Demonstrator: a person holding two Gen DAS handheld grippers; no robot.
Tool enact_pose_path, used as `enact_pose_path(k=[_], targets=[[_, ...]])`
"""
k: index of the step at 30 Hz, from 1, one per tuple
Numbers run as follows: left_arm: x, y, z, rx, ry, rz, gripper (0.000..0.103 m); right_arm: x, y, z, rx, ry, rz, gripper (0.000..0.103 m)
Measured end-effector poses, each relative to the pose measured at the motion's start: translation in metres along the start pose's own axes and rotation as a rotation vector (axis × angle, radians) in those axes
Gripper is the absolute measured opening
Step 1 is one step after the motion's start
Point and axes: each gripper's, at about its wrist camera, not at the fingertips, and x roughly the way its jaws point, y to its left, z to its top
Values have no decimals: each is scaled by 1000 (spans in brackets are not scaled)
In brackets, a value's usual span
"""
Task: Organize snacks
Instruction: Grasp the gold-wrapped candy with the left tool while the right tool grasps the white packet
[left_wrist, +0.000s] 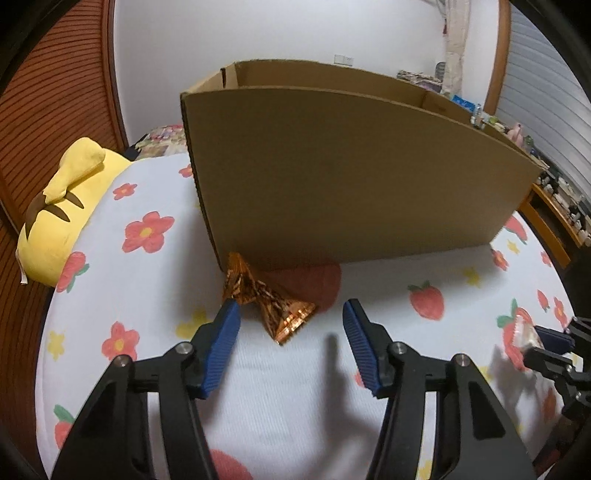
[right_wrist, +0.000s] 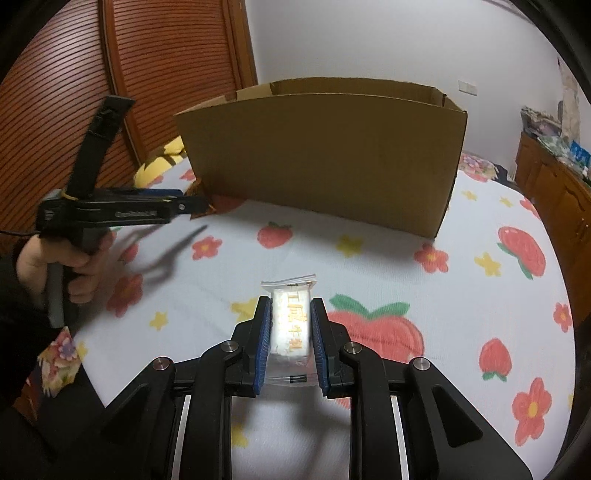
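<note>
An orange, foil-wrapped candy (left_wrist: 266, 299) lies on the bedspread against the near left corner of the open cardboard box (left_wrist: 351, 166). My left gripper (left_wrist: 291, 308) is open just in front of it, and the candy lies between the blue fingertips, close to the left one (left_wrist: 229, 314). My right gripper (right_wrist: 290, 306) is shut on a white snack packet (right_wrist: 290, 321) with orange lettering, low over the bedspread in front of the box (right_wrist: 325, 155). In the right wrist view a hand (right_wrist: 55, 258) holds the left gripper (right_wrist: 199, 205) at the box's left corner.
A white bedspread (left_wrist: 295, 387) printed with flowers and strawberries covers the bed. A yellow plush toy (left_wrist: 70, 206) lies at the left by a slatted wooden panel (left_wrist: 55, 92). A wooden shelf (left_wrist: 554, 210) full of small items runs along the right.
</note>
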Motion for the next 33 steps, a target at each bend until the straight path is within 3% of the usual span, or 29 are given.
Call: enact_pose_path(k=[12, 18, 23, 33], targets=[[21, 15, 10, -45, 25, 26, 53, 10, -3, 5, 1, 9, 30, 19], [18, 17, 3, -29, 34, 34, 42, 11, -2, 4, 3, 14, 37, 19], [13, 20, -5, -5, 13, 55, 27, 10, -3, 6, 0, 15, 31, 19], [-11, 23, -19, -13, -13, -11, 26, 7, -4, 7, 8, 6, 23, 19]])
